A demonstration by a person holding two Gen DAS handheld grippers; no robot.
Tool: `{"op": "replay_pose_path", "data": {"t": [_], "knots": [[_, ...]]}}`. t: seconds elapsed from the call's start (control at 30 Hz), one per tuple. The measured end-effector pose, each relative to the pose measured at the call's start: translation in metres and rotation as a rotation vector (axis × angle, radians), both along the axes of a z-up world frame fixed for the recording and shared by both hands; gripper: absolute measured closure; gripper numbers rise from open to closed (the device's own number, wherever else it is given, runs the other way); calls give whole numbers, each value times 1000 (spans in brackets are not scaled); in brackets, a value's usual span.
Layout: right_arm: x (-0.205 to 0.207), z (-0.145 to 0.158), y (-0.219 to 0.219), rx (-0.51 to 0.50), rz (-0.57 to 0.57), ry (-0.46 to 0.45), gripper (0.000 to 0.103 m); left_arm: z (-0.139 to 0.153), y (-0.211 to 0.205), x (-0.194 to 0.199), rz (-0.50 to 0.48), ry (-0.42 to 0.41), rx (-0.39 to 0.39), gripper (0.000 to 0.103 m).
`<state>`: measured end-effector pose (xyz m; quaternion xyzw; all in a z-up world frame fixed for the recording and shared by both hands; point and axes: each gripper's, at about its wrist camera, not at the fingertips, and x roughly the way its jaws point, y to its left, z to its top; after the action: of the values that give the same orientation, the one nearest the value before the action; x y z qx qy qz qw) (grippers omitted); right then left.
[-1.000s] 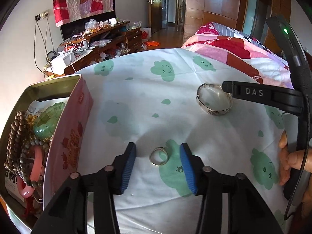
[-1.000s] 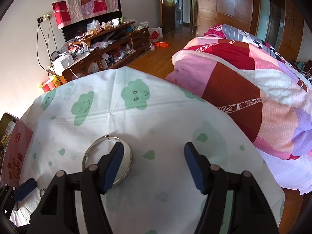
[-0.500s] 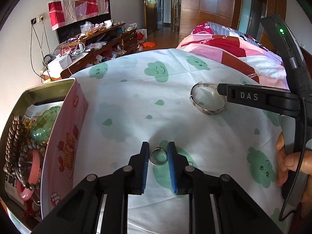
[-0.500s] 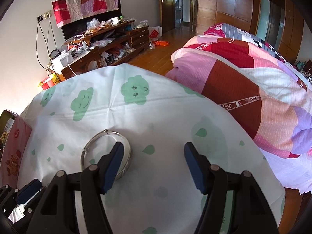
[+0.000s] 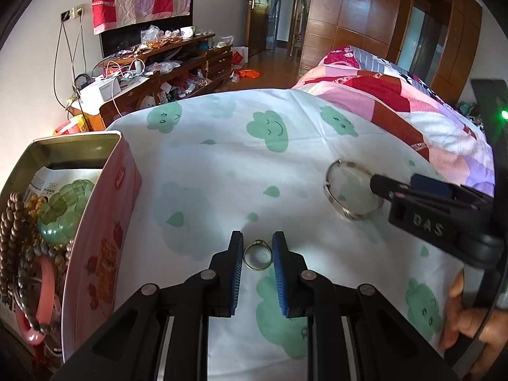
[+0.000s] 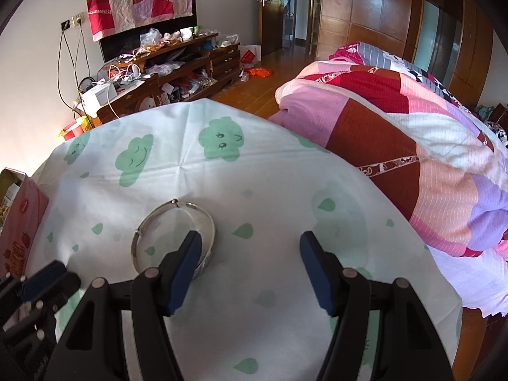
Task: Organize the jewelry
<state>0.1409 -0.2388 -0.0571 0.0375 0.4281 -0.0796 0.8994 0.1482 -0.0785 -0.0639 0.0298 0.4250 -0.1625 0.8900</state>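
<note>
My left claw pinches the ring, seen only in left view; right claw spread, finger over bangle; tin at bench's left edge.

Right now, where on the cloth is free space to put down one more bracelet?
Bare cloth lies between the pink tin and the silver bangle, beyond the small ring. More lies right of the bangle, toward the quilt. Crowded: inside the tin, full of beads.

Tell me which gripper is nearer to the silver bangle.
Right. The right gripper is open, with one fingertip over the silver bangle's rim. The left gripper sits off to the bangle's side, its jaws closed around the small ring.
</note>
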Motion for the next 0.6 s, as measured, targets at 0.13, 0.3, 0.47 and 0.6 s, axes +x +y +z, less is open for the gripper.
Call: {"op": "replay_pose_path", "data": {"t": [0.13,0.3,0.47,0.6], "knots": [[-1,0,-2,9,5,-4,35,0,4,6,19,4,-17,84],[-2,2,-4,29,2,-11,35,-1,6,10,29,6,-33,84],[-6,8,-9,61,-21,-42,29,-1,9,14,37,13,-58,84],[-12,17,-14,100,-36,-104,24,-1,11,13,37,15,-69,84]]}}
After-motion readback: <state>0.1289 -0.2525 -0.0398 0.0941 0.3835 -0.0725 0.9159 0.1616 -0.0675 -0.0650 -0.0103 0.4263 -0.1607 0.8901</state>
